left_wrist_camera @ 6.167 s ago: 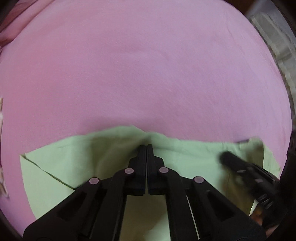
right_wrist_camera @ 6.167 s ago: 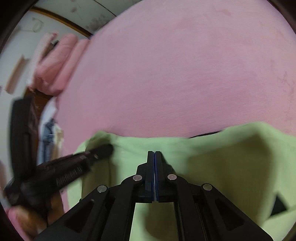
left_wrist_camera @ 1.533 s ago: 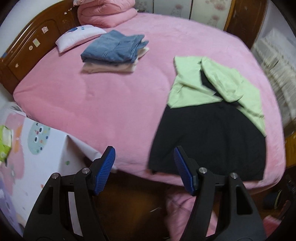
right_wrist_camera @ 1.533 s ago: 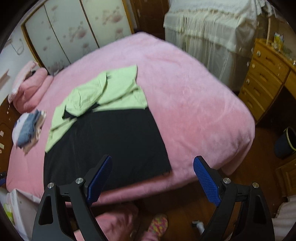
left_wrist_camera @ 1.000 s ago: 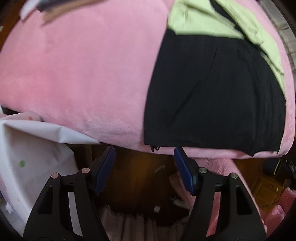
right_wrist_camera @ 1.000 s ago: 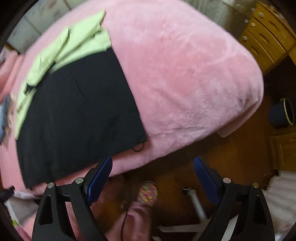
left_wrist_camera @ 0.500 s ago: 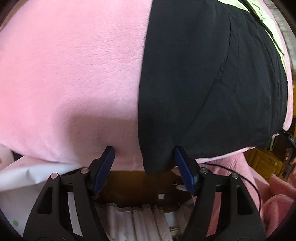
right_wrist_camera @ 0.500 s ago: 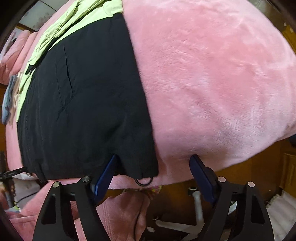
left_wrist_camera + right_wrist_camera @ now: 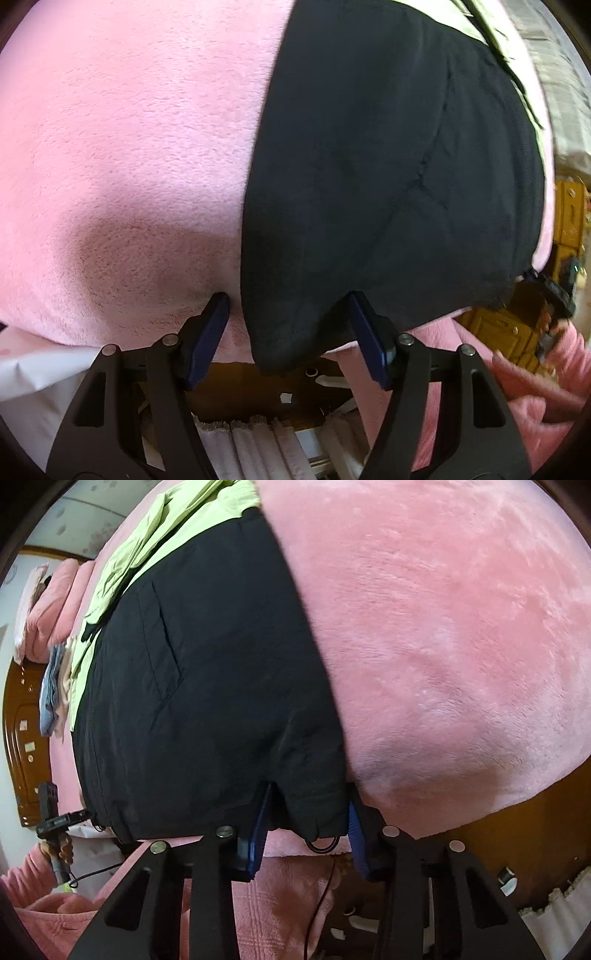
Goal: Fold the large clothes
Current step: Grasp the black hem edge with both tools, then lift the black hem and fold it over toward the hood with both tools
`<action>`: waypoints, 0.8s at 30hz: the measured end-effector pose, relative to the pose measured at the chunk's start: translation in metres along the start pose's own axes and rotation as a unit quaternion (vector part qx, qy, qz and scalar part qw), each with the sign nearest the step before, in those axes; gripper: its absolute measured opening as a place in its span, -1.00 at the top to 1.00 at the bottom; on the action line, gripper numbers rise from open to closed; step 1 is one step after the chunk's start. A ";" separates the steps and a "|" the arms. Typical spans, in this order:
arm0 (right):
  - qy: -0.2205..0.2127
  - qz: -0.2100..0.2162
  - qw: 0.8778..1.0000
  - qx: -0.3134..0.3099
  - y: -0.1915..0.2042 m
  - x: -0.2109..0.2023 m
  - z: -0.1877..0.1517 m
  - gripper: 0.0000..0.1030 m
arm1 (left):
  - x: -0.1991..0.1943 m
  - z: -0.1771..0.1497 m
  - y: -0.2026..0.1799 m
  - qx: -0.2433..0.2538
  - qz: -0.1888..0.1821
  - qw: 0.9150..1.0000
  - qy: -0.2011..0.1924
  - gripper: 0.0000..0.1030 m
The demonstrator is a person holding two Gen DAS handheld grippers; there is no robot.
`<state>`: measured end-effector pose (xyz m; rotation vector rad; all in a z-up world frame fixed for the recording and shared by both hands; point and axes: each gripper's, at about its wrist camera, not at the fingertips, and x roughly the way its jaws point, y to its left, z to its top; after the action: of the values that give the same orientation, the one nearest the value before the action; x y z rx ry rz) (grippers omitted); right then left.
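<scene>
The right gripper [image 9: 306, 812] has just been closing on the black jacket [image 9: 207, 686] hem corner; the left gripper [image 9: 288, 317], open, straddles its corner and risks pinching the pink blanket [image 9: 122, 147].

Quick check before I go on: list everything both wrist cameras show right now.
Black and lime-green jacket: one, spread on the bed, hem at the near edge.
Pink plush blanket: one, covers the bed.
Folded clothes stack, blue on top: one, far left by the wooden headboard.
Yellow wooden drawer unit: one, right of the bed.
Left tool: black, blue pads, open around the jacket's near left corner.
Right tool: black, blue pads, jaws just been closing around the near right corner.
</scene>
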<state>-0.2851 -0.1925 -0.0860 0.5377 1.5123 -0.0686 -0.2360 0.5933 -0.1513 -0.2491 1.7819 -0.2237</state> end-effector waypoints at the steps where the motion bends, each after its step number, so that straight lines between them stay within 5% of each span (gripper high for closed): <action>1: 0.002 -0.003 1.000 0.003 0.007 -0.001 0.000 0.42 | -0.001 0.000 -0.001 -0.008 -0.002 1.000 -0.001 -0.07; 3: 0.005 -0.015 1.000 0.010 0.016 -0.002 -0.005 0.48 | -0.003 -0.002 -0.007 -0.023 -0.009 1.000 -0.005 0.17; 8: 0.016 -0.060 0.997 0.036 0.047 -0.012 -0.022 0.63 | -0.018 -0.004 -0.025 -0.057 0.041 0.997 -0.014 0.77; 13: 0.019 -0.072 0.994 0.084 0.067 -0.027 -0.021 0.69 | -0.048 0.007 -0.041 -0.101 0.055 0.993 -0.002 0.85; 19: -0.020 0.001 0.987 0.162 0.090 -0.065 -0.018 0.72 | -0.103 0.003 -0.077 -0.208 -0.022 0.976 -0.054 0.91; 24: -0.083 0.106 0.976 0.169 0.119 -0.104 -0.008 0.73 | -0.149 0.027 -0.114 -0.200 -0.064 0.975 -0.067 0.94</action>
<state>-0.2565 -0.1141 0.0485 0.9404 1.2783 -0.2026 -0.1721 0.5269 0.0144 -0.6530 1.6651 0.0639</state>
